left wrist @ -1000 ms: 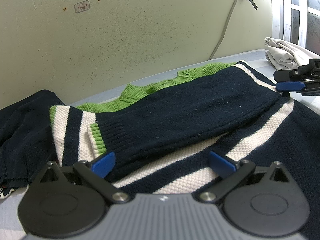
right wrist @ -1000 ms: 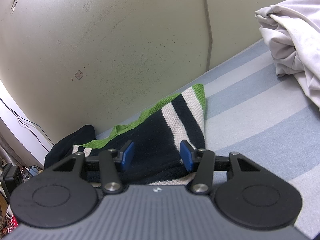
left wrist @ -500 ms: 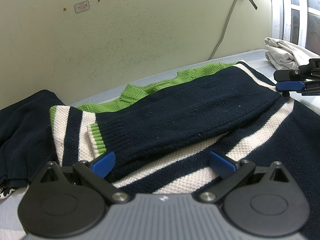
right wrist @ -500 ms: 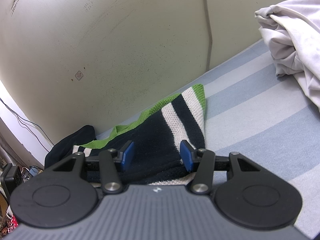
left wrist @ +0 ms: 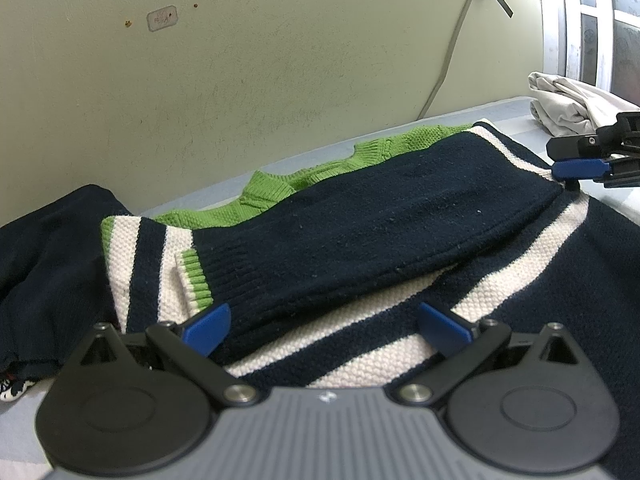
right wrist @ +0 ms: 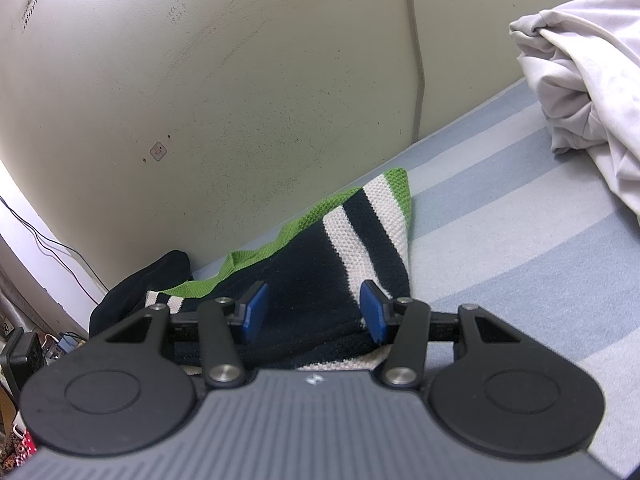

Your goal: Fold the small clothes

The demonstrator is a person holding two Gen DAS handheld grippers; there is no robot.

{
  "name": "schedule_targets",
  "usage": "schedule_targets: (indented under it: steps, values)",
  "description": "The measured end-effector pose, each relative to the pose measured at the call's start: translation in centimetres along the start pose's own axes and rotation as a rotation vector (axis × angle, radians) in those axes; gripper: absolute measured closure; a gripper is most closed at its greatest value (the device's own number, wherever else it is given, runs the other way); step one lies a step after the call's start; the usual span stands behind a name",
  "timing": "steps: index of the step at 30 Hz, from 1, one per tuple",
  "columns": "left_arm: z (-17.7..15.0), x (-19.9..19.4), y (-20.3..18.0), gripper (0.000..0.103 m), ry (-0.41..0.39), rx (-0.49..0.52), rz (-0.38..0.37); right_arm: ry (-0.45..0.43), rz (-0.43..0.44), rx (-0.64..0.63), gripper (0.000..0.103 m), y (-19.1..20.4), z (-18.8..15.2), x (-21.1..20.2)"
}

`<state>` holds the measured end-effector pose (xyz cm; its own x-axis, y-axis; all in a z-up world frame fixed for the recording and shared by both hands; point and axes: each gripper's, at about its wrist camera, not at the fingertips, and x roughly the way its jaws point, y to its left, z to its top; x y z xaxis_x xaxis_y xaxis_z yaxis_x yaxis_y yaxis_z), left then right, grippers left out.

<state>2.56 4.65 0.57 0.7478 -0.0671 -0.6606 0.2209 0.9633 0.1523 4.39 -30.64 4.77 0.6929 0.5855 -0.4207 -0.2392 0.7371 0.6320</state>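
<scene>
A navy knit sweater with white stripes and a green collar lies flat on the striped sheet, one navy sleeve folded across its chest. The sleeve's green-edged cuff ends by the left pad of my left gripper, which hovers wide open over the sweater's lower body, holding nothing. My right gripper stands half open over the sweater's shoulder end, with dark knit lying under the gap and the pads not pinching it. In the left wrist view that right gripper shows side-on at the sleeve's far end.
A dark navy garment is heaped left of the sweater. A crumpled pale cloth sits on the blue-striped sheet to the right. The wall runs close behind, with a cable down it. Plugs and wires lie at far left.
</scene>
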Motion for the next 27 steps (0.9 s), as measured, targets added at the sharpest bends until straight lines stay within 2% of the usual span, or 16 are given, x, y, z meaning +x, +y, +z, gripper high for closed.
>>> schedule_targets:
  steps: [22,27]
  values:
    - [0.0,0.1,0.2,0.000,0.004,-0.008,-0.013,0.008,-0.023,-0.009,0.050,0.8,0.1,0.6]
    - [-0.1,0.1,0.3,0.000,0.004,-0.008,-0.013,-0.058,-0.038,0.014,0.046,0.9,-0.1,-0.1]
